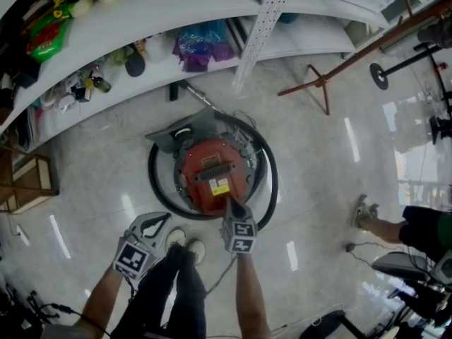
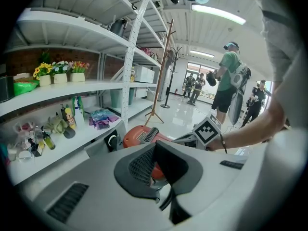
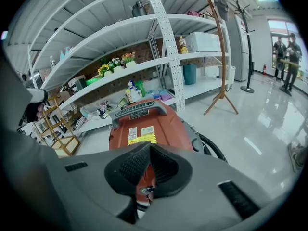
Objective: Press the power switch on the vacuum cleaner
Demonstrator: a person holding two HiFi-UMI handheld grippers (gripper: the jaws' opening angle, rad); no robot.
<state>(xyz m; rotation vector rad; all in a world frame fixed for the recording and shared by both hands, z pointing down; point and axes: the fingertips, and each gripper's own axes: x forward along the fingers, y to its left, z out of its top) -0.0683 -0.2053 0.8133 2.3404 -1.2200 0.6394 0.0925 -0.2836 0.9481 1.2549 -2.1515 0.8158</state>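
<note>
Red vacuum on the floor before the shelves, black hose around it, right gripper clenched on nothing, tips at the vacuum's near end, left gripper also closed, empty, apart near the person's shoes.

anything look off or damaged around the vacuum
Nothing stands out: the red canister vacuum cleaner sits upright on the glossy floor with its black hose looped round it; no spill or damage shows.
</note>
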